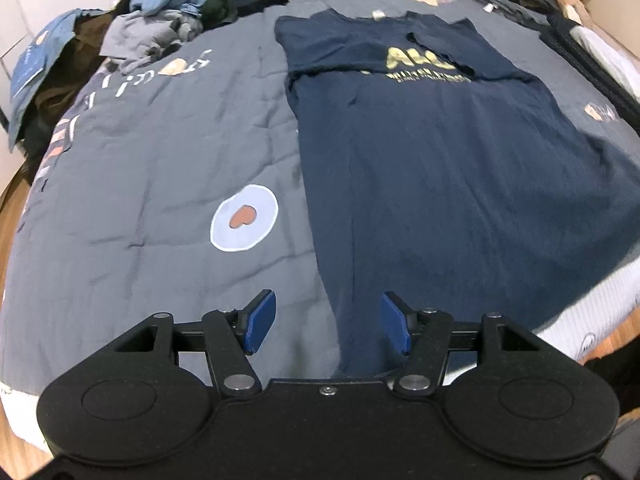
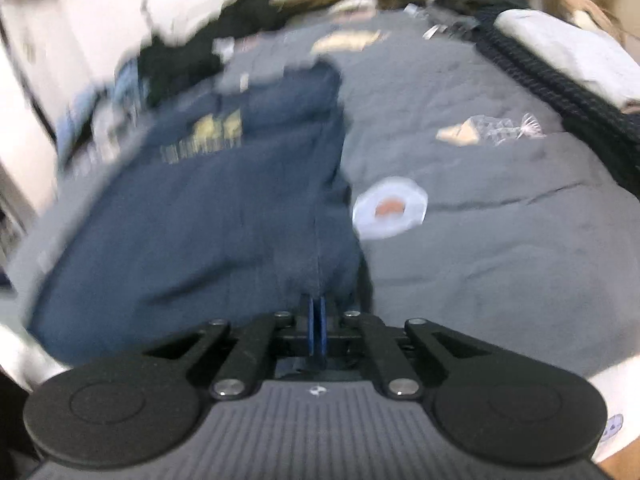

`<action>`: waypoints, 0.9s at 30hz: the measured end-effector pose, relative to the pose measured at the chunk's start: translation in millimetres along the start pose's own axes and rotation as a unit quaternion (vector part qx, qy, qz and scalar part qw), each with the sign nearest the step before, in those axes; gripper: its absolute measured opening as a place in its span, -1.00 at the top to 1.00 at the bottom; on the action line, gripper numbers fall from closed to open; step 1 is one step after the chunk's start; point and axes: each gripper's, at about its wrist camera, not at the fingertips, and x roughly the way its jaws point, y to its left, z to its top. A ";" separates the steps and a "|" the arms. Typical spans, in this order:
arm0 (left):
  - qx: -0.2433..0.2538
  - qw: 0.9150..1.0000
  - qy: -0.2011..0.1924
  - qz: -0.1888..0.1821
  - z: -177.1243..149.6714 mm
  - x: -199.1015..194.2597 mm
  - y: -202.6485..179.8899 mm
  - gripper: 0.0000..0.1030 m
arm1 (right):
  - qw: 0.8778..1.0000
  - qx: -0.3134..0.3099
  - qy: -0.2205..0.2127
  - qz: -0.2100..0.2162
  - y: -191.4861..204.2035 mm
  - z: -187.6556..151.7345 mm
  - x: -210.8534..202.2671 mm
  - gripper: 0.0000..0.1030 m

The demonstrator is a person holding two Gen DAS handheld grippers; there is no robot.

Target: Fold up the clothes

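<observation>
The left gripper (image 1: 328, 322) hovers low over the near edge of the bed, blue pads spread apart and empty. The right gripper (image 2: 317, 320) is pinched closed on the hem of the navy T-shirt (image 1: 432, 152), which lies flat on the grey quilt (image 1: 160, 152). The right view is motion-blurred; the shirt's yellow print is unreadable.
</observation>
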 end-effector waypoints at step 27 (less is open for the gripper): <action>0.416 0.900 0.116 -0.057 -46.5 66.8 -71.4 0.82 | 0.997 0.066 0.018 -0.021 -36.5 19.0 -8.0 0.96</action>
